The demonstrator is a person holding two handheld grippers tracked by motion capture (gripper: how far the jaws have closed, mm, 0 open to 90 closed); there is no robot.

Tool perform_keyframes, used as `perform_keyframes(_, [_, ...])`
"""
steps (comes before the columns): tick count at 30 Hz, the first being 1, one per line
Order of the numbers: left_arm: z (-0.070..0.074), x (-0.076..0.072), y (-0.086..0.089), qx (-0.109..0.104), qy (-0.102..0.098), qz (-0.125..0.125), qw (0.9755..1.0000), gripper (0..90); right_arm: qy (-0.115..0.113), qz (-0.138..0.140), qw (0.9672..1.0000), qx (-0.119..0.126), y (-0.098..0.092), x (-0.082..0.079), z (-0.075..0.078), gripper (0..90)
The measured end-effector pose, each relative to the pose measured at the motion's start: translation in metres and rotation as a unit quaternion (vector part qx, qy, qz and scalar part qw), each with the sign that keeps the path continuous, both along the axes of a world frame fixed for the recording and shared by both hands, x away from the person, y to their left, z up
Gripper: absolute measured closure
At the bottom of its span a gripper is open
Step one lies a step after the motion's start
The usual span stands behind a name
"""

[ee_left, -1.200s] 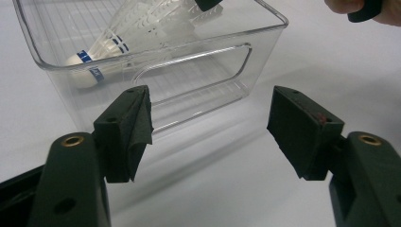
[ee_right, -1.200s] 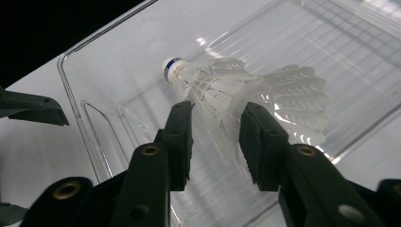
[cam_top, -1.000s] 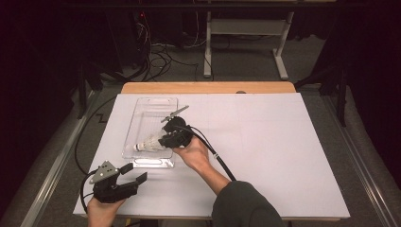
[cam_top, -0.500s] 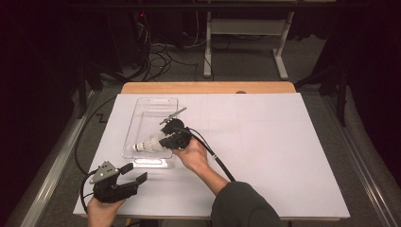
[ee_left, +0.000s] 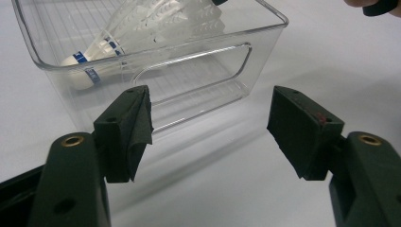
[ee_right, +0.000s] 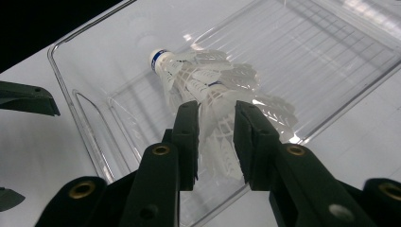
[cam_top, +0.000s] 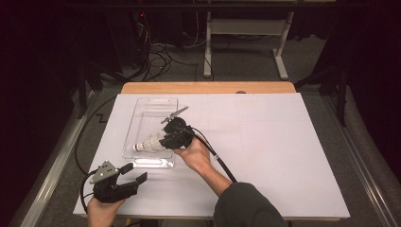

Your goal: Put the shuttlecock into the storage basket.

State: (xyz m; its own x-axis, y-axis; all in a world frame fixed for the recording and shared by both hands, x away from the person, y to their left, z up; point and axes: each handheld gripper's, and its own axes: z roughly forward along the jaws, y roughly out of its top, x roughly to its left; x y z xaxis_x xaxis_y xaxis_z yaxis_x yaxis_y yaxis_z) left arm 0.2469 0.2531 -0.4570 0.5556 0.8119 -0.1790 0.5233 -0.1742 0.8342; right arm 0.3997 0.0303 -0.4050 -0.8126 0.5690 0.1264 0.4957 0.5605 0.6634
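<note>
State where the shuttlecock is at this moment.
In the high view the shuttlecock lies inside the clear tray, at its near end on the table's left, its skirt between the right hand-held gripper jaws.

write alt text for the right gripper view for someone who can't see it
Two black jaws of the right gripper reach over a clear plastic bin, the skirt of a white plastic shuttlecock between them; its blue-banded cork end points away into the bin. The jaws have just been opening. The bin sits on a white table surface.

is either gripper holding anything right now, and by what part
The right gripper has the white shuttlecock between its jaws by the skirt's wide rim, over the clear bin; the jaws have just been opening. The left gripper holds nothing.
</note>
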Motion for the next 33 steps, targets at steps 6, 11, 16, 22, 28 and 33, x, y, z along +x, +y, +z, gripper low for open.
perform_keyframes(6, [0.0,0.0,0.0,0.0,0.0,0.0,1.0,32.0,-0.007,-0.006,0.9999,0.009,-0.008,0.0,0.003,69.7])
perform_keyframes(11, [0.0,0.0,0.0,0.0,0.0,0.0,1.0,31.9,-0.012,-0.008,0.9998,0.014,-0.014,0.0,0.005,68.7])
perform_keyframes(16, [-0.001,0.001,-0.001,0.001,0.001,-0.002,1.0,32.0,-0.017,-0.013,0.9995,0.023,-0.019,-0.001,0.006,66.7])
perform_keyframes(22, [-0.001,0.001,-0.001,0.001,0.001,-0.001,1.0,32.0,-0.028,-0.018,0.9989,0.032,-0.027,-0.001,0.008,61.9])
perform_keyframes(28, [0.0,0.001,-0.001,0.002,0.001,0.0,1.0,32.0,-0.042,-0.03,0.9978,0.041,-0.038,-0.002,0.01,56.9])
perform_keyframes(33, [-0.001,0.001,-0.001,0.002,0.001,0.0,1.0,32.0,-0.049,-0.041,0.9969,0.047,-0.048,-0.003,0.01,54.0])
